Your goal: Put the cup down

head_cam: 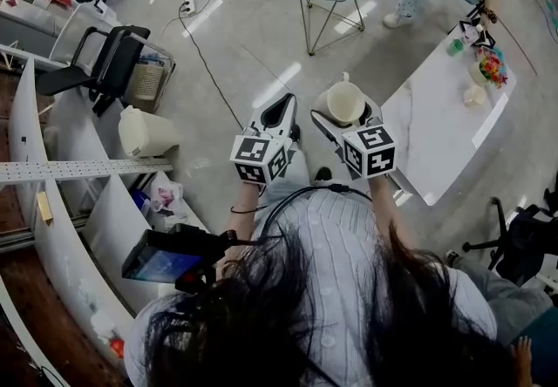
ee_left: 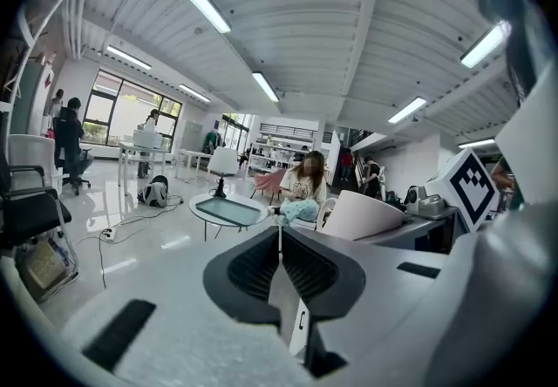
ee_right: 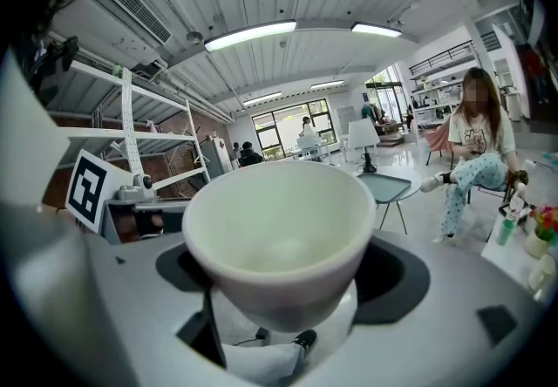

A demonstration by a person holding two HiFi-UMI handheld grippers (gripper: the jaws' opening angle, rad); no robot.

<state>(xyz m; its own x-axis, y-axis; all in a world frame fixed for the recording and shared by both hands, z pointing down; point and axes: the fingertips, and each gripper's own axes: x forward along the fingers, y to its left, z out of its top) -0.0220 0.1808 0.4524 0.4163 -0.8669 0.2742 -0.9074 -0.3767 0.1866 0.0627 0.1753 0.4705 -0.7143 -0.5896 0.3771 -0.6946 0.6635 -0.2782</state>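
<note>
Cup (head_cam: 345,101) stands upright in the right gripper (head_cam: 348,118), held off the floor (head_cam: 244,54) just beside the near end of the white table (head_cam: 436,137). The right gripper view shows the wide-spread jaws clamped on either side of the cup's lower body, with its open mouth rising above them. The left gripper (ee_left: 280,241) is held alongside, apart from the cup, with its ribbed jaws pressed together and nothing between them.
</note>
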